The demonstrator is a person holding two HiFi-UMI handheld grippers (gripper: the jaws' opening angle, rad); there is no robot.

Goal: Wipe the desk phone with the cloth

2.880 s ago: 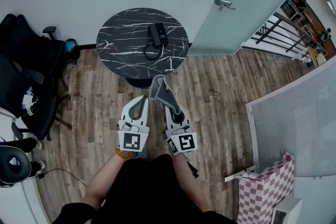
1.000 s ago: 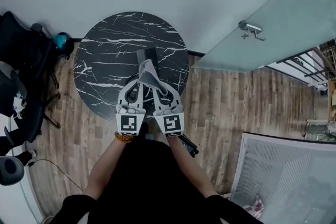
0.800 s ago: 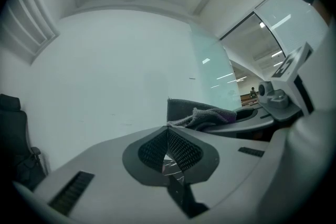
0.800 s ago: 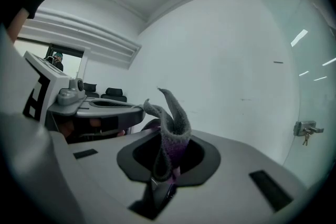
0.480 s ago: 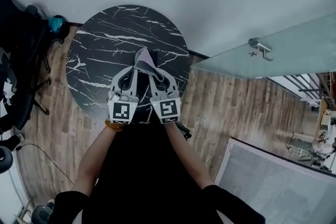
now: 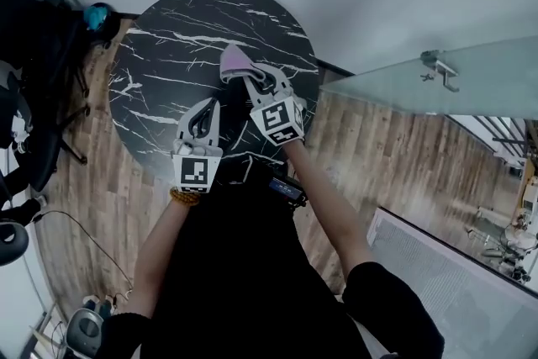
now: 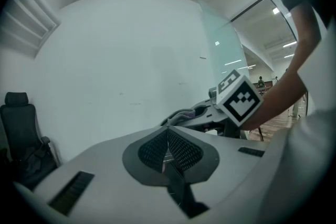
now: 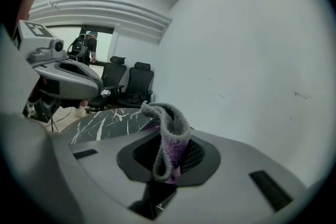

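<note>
Grey-and-purple fleece cloth (image 6: 236, 60) is pinched in the right gripper (image 6: 252, 78), out over the round black marble table (image 6: 168, 29); desk phone not visible, probably under that cloth, so right is nearer. Left gripper (image 6: 206, 109) clenched on nothing, set back toward the person

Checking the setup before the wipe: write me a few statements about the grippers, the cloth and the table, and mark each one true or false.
1. The right gripper is shut on the cloth. True.
2. The left gripper grips the other end of the cloth. False: its jaws are together with nothing between them, and it sits apart from the cloth.
3. The table is round, with a dark marble-patterned top with white veins. True.
4. The cloth lies spread flat on the wooden floor. False: it hangs bunched from the right gripper, over the table.
</note>
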